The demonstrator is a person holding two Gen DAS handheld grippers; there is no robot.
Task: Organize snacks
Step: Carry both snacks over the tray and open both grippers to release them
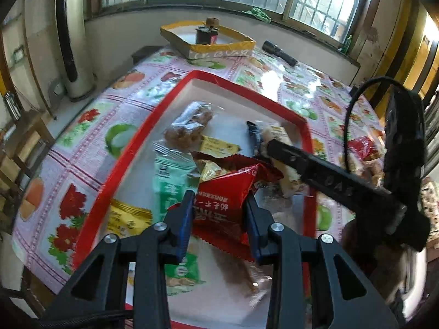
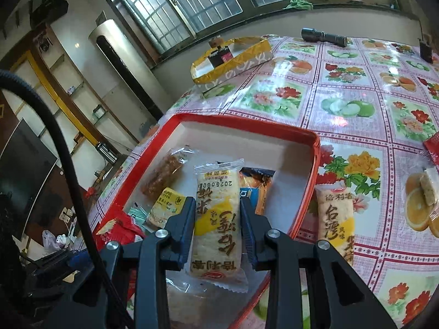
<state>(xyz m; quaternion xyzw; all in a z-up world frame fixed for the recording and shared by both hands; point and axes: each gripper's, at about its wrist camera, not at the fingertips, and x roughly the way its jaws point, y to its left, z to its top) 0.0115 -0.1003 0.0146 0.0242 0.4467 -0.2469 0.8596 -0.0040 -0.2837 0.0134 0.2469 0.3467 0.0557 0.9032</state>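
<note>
A red-rimmed white tray (image 1: 115,175) holds several snack packets. My left gripper (image 1: 218,208) is shut on a red snack packet (image 1: 225,200) held above the tray. My right gripper (image 2: 218,213) is shut on a white and yellow rice cracker packet (image 2: 216,219) over the tray's (image 2: 307,175) right part; its finger (image 1: 315,170) and the cracker (image 1: 277,137) also show in the left wrist view. In the tray lie a brown nut bar (image 1: 189,128), green packets (image 1: 170,181), yellow packets (image 1: 129,216) and a blue packet (image 2: 255,189).
The table has a fruit and flower oilcloth (image 2: 356,87). Outside the tray lie another rice cracker packet (image 2: 336,222), a clear-wrapped snack (image 2: 428,189) and a red packet (image 2: 432,145). At the back stand a yellow-rimmed box (image 2: 236,57) and a black flashlight (image 2: 323,36).
</note>
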